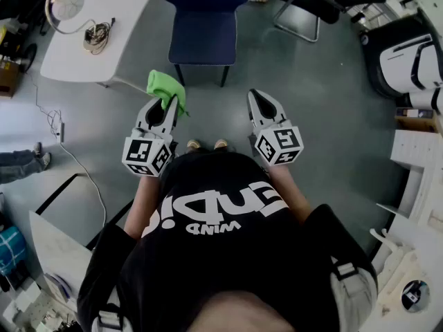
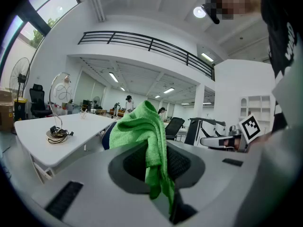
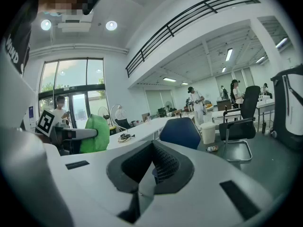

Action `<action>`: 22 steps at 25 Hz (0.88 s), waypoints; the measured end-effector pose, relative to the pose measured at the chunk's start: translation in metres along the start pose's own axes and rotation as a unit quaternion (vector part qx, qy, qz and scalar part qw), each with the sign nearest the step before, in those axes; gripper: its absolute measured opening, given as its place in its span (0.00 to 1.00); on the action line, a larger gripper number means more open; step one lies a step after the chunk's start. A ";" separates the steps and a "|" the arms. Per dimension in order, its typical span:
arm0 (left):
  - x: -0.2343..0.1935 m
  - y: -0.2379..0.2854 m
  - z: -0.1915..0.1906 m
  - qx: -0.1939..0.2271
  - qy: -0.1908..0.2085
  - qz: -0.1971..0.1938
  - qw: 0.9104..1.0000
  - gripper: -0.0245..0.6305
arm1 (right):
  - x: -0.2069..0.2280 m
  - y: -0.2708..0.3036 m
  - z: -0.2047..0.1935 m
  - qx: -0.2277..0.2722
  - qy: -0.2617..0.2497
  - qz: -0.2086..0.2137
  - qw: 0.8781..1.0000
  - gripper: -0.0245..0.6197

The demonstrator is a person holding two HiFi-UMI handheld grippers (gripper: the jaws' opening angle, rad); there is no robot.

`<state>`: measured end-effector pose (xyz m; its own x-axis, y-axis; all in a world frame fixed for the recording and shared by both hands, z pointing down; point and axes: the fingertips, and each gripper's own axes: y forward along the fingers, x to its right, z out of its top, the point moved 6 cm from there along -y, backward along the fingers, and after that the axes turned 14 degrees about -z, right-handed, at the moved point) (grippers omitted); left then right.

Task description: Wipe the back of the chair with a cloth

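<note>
A dark blue chair (image 1: 205, 21) stands on the grey floor ahead of me, its back (image 3: 180, 132) toward me and a little away from both grippers. My left gripper (image 1: 165, 101) is shut on a bright green cloth (image 1: 167, 88), which bunches above the jaws and hangs down between them (image 2: 150, 145). My right gripper (image 1: 257, 99) is level with the left one, to its right, shut with nothing between its jaws. In the right gripper view the cloth (image 3: 95, 134) shows at the left, and the chair lies beyond the jaws.
A white table (image 1: 97, 26) with a coiled cable (image 1: 97, 34) and a lamp stands left of the chair. A black office chair (image 1: 315, 4) is at the back right. White machines (image 1: 414, 64) line the right side. People stand far off in the hall.
</note>
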<state>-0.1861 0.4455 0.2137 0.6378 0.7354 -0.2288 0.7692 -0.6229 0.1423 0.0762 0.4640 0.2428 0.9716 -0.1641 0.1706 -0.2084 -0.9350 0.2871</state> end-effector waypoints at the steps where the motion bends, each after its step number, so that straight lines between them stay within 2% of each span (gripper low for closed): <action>1: 0.001 0.003 0.001 0.001 0.000 0.001 1.000 0.14 | 0.002 0.001 0.001 0.001 -0.001 0.001 1.000 0.03; 14: 0.013 0.029 -0.003 0.014 0.002 0.030 0.999 0.14 | 0.045 0.002 -0.004 -0.004 0.014 0.022 1.000 0.03; 22: -0.019 0.057 0.003 0.019 0.004 0.026 0.999 0.14 | 0.051 0.040 -0.001 -0.008 0.012 0.025 1.000 0.03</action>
<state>-0.1545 0.3947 0.2233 0.6776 0.7036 -0.2140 0.7329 -0.6701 0.1176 0.1172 0.4185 0.2638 0.9570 -0.2018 0.2082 -0.2578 -0.9209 0.2923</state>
